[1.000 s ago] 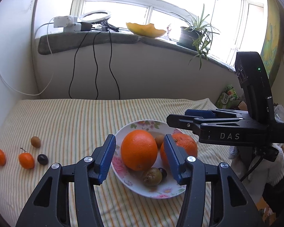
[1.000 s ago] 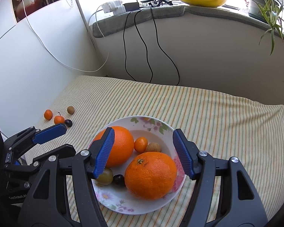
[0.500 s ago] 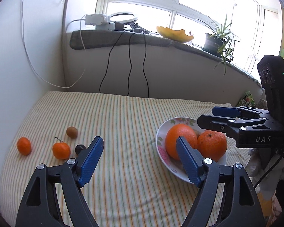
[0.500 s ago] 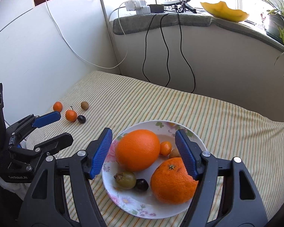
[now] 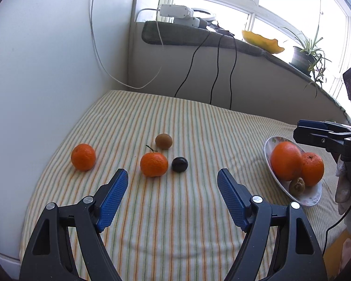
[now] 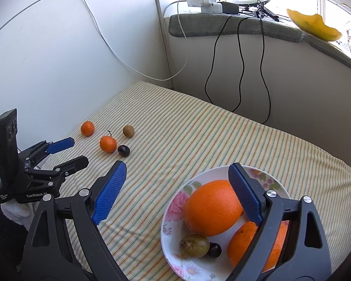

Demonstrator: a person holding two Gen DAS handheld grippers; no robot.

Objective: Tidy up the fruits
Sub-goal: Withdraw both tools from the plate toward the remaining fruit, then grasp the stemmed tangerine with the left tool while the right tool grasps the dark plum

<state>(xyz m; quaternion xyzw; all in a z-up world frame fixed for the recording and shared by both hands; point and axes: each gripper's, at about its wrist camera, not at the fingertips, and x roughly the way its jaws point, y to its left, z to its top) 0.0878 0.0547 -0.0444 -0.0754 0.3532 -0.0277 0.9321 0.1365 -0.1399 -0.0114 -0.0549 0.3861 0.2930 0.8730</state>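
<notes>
My left claw point(image 5: 172, 179) has swung away from the plate point(image 5: 308, 197), wide apart and empty; a stemmed tangerine point(image 5: 154, 164) lies just ahead. My right claw point(image 6: 176, 174) is opening, empty, above the plate.

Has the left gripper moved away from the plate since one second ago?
Yes. The left gripper, open and empty, has swung left from over the plate toward the stemmed mandarin on the striped cloth.

Four fruits point(image 5: 154, 164) lie loose on the bed point(image 5: 175, 210) near the wall point(image 5: 46, 70); the plate point(image 6: 173, 210) with two oranges point(image 6: 213, 207) sits well apart, right.
</notes>
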